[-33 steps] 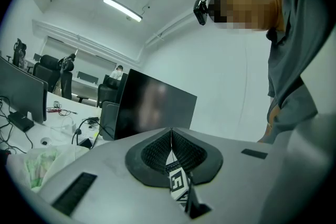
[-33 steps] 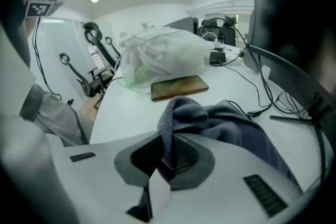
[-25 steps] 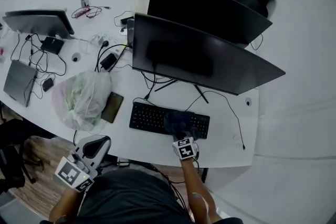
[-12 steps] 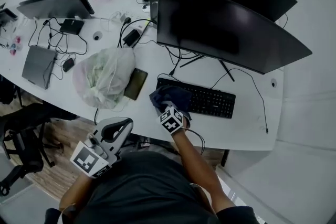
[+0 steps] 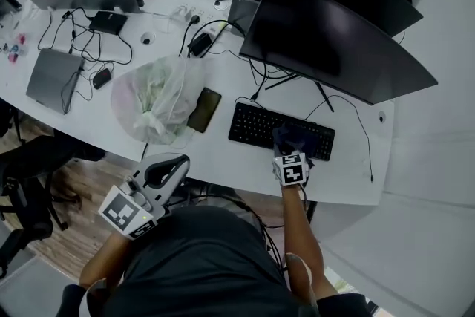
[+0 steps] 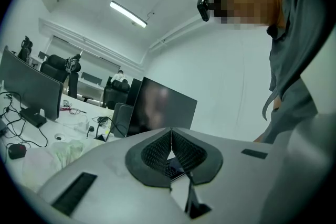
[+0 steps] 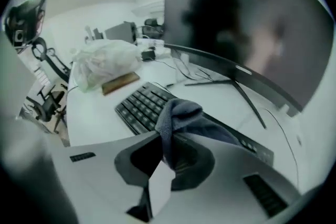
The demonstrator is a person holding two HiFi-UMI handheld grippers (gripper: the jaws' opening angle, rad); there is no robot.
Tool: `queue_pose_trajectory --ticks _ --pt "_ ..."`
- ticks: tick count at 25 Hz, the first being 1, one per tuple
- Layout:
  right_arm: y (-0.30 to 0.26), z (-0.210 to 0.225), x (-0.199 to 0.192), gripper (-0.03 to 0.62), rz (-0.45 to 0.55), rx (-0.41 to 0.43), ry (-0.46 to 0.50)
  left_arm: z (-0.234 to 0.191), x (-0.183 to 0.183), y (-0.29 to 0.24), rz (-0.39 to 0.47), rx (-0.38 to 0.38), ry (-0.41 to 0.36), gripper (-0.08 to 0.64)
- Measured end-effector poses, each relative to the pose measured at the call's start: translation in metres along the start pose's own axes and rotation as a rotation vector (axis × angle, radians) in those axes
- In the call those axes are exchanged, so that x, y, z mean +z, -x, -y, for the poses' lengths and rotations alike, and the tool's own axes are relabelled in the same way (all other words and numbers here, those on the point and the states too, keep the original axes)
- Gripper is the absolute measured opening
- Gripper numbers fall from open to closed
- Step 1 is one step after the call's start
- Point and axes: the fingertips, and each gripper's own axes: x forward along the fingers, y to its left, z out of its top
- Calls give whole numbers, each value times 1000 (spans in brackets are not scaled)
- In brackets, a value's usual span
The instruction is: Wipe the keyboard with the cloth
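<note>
Right gripper view shows the right tool [image 7: 166,151] with its jaws closed on a dark blue-grey cloth [image 7: 181,113]. A fold of the cloth is pinched between the pads, and the rest bunches up and drapes forward onto the black keyboard [image 7: 137,105]. From the head view, the cloth covers part of the keyboard's right half, while the left half's keys are bare. The keyboard lies on the white worktop [image 5: 223,156], close to its near edge and towards its right end. It sits just in front of the stand of a large curved monitor [image 5: 338,44].

Left of the keyboard, a flat brown item [image 5: 203,110] rests against a crumpled translucent plastic bag [image 5: 154,104]. Further left, a closed grey laptop [image 5: 52,82] lies among loose black cables [image 5: 82,48].

The left tool [image 6: 170,150] has its jaws pressed together with nothing between them. In the head view it is held off the worktop's near edge, beside the person's torso and well apart from the keyboard.
</note>
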Motion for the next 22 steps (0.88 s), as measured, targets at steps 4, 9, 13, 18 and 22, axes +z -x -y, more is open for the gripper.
queue_pose_trajectory --ticks 4,9,13,18,22 --pt "-43 -112 73 26 56 201 194 -4 1 11 6 -18 0 8" --pt "-66 -94 51 26 -17 162 175 -19 0 31 27 -5 13 8" --pt "-26 22 -26 26 -122 -88 -38 -28 -9 40 22 11 30 8" --pt "13 70 -28 26 -115 -215 -124 -24 -15 34 12 17 40 8" --pt "-33 -32 48 26 18 55 108 -9 -15 10 -16 14 26 8"
